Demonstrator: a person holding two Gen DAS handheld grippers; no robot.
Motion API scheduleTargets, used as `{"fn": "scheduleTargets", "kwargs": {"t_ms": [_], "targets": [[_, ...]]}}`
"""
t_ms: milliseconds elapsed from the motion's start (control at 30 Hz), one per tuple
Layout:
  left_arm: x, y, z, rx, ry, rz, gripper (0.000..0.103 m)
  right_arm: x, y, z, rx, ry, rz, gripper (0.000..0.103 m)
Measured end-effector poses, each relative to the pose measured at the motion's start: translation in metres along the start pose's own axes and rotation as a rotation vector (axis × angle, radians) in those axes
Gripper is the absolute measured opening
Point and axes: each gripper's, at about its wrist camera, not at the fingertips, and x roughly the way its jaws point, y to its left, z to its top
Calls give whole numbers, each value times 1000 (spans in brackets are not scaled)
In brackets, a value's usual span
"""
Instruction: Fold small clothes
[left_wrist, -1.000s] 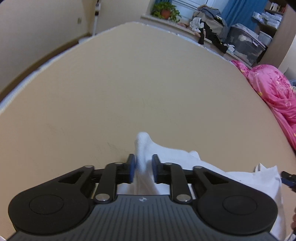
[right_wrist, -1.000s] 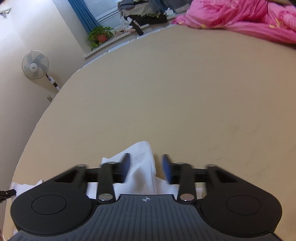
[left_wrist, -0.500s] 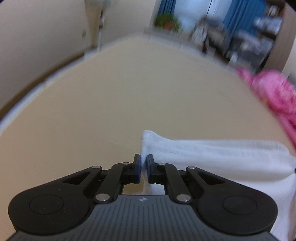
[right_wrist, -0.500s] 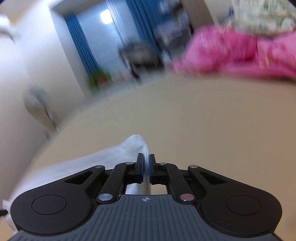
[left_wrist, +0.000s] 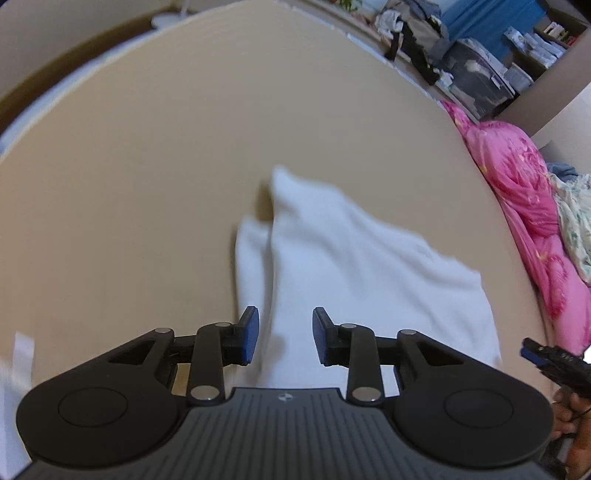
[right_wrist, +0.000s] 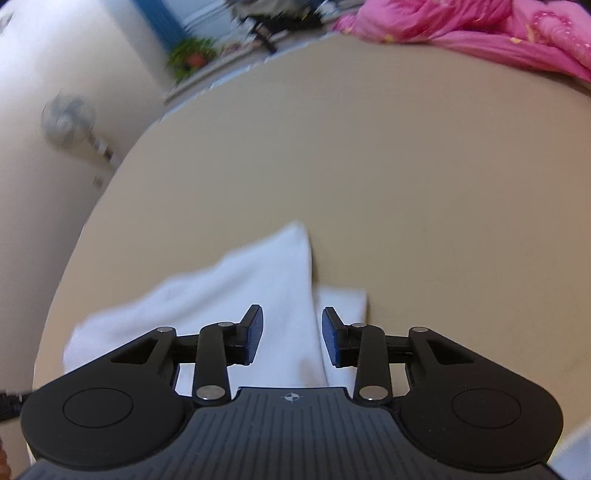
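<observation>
Cloth (left_wrist: 354, 266), white and blurry, lies folded over itself on the tan bed sheet (left_wrist: 166, 155), its near edge hidden behind both tools. Left gripper (left_wrist: 285, 336) and right gripper (right_wrist: 291, 336) hover above it, jaws opening, pads clear of the fabric. Pink blanket (left_wrist: 517, 192) runs off frame.

Both grippers let go: the left gripper (left_wrist: 284, 336) and right gripper (right_wrist: 291, 336), pinched on the white cloth (left_wrist: 354, 266) half a second ago, are opening. The cloth now lies folded over on the bed (left_wrist: 184, 147).
</observation>
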Motion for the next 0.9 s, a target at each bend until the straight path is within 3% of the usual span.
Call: {"fn": "scheduleTargets", "kwargs": {"t_ms": [67, 200, 300, 333, 400, 433, 500, 600, 667, 733, 800, 833, 900], "targets": [[-6, 9, -31, 2, 21, 10, 38, -11, -1, -19, -24, 39, -2, 40], [8, 15, -48, 1, 86, 33, 38, -9, -13, -35, 54, 125, 3, 40], [14, 5, -62, 101, 115, 52, 37, -12, -12, -36, 23, 159, -29, 40], [15, 2, -66, 136, 107, 70, 34, -12, -11, -38, 10, 178, -38, 40], [17, -3, -72, 187, 105, 73, 11, -7, -6, -40, -34, 193, -52, 39], [16, -4, -73, 205, 98, 79, 4, -9, -3, -41, -61, 191, -57, 26], [8, -2, -74, 214, 64, 84, 4, -5, 2, -41, -85, 184, -57, 3], [-31, 11, -77, 166, -25, -9, 3, -31, -15, -30, 17, 65, 3, 2], [-46, 16, -85, 178, -43, -36, 3, -55, -30, -28, 80, -5, 69, 2], [-38, 24, -95, 186, 28, -2, 4, -64, -35, -31, 54, 4, 58, 2], [-20, 27, -102, 209, 118, 68, 1, -54, -41, -39, 9, 94, -20, 2], [-11, 28, -105, 239, 147, 139, 1, -46, -43, -43, -6, 152, -46, 2], [-3, 34, -103, 223, 177, 160, 1, -35, -41, -50, -75, 227, -67, 3]]}}
